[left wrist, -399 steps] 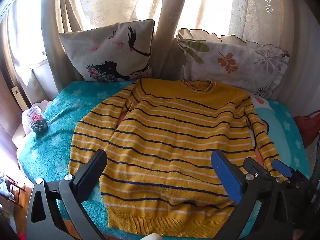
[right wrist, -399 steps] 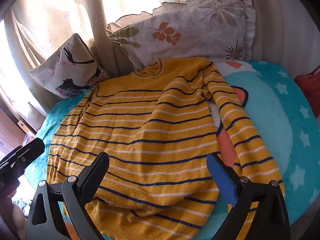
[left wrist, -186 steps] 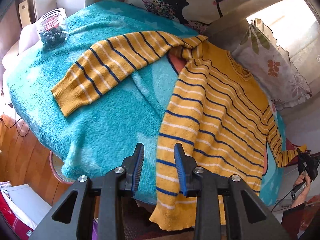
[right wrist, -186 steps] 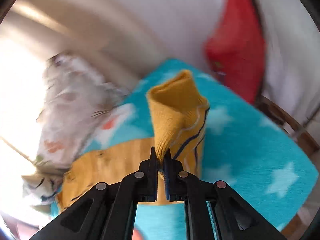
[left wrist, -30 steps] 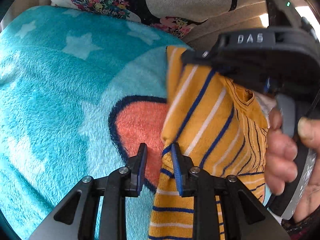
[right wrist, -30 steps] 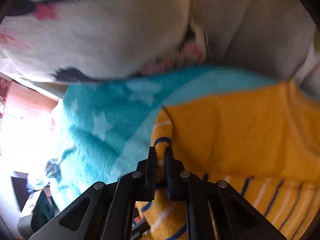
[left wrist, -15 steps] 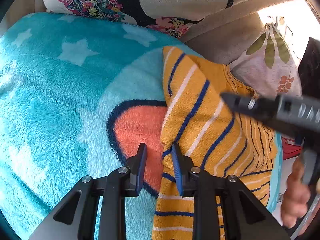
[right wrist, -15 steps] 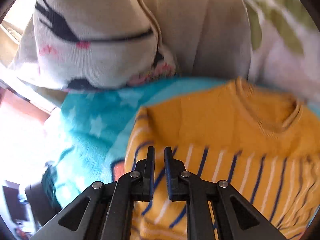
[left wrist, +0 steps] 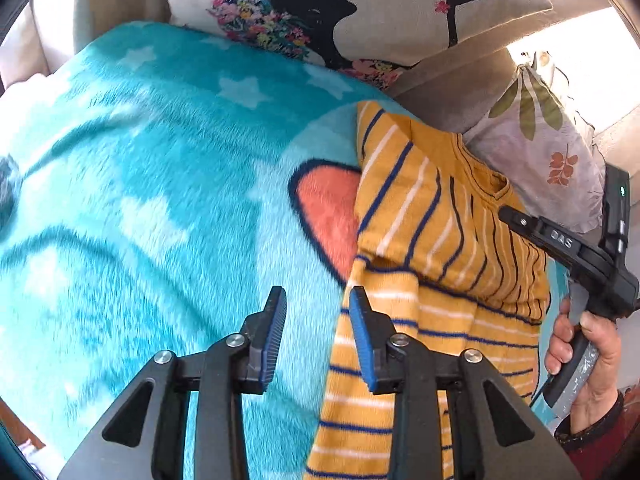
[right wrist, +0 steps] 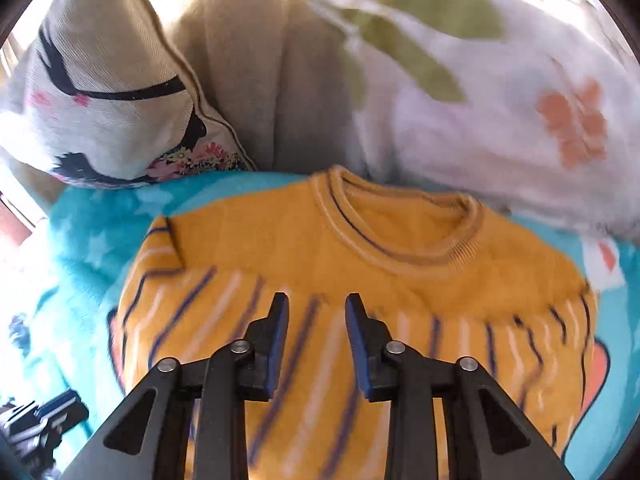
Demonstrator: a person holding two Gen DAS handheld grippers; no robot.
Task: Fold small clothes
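Both opening grippers hover above the sweater [right wrist: 400,248], gripping nothing.

left gripper [left wrist: 318,334]: black angular arms, blue ribbed pads [left wrist: 276,336] facing each other, silver screw heads showing behind them; jaws opening
right gripper [right wrist: 316,334]: same black frame, blue pads, four silver screws; jaws opening
right gripper from the side: black body reading "DAS", green light glowing on top, grey handle below
hand [left wrist: 588,364]: wearing a dark red sleeve [left wrist: 592,440] with a dark cuff
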